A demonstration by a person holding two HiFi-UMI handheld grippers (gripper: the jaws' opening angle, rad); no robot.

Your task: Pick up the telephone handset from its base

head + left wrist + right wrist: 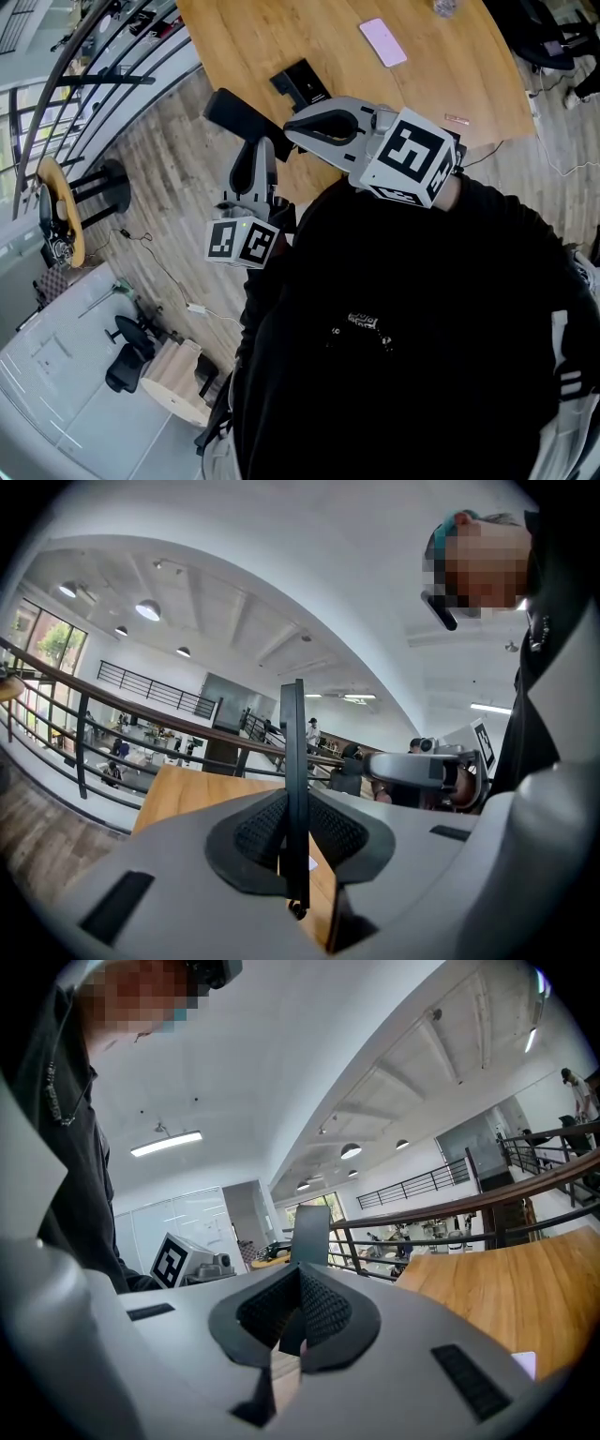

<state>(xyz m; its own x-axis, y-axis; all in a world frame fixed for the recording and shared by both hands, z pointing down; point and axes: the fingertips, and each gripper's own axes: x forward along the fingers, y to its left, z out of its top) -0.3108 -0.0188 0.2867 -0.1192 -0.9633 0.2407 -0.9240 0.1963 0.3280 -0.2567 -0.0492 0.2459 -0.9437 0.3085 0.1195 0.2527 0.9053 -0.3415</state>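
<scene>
Black plastic, flat and oblong, the handset (234, 114) is hanging clear of the base (302, 82). In the head view it is sitting down-left of the base, on the person's side, over the edge of the wooden table (431, 103). The base is lying on the wood with nothing resting in it.

The left gripper (259, 145) is clamping the handset. In its own view the jaws are pressing on the two broad faces, and the handset is standing edge-on between them, rising well above the pads. From the head view, the long axis is running crosswise to this gripper, slanting from the far left down toward the near side of the base.

The right gripper (289, 131) is carrying nothing, its jaws lying together with the tips meeting. It is pointing at the handset's end nearer the base, just beside it. Contact cannot be told.

Judgement: the lift is looking complete. The left hand is doing the holding, and any further move is turning on drawing the handset away from the base, with the right tip kept out of its path.
</scene>
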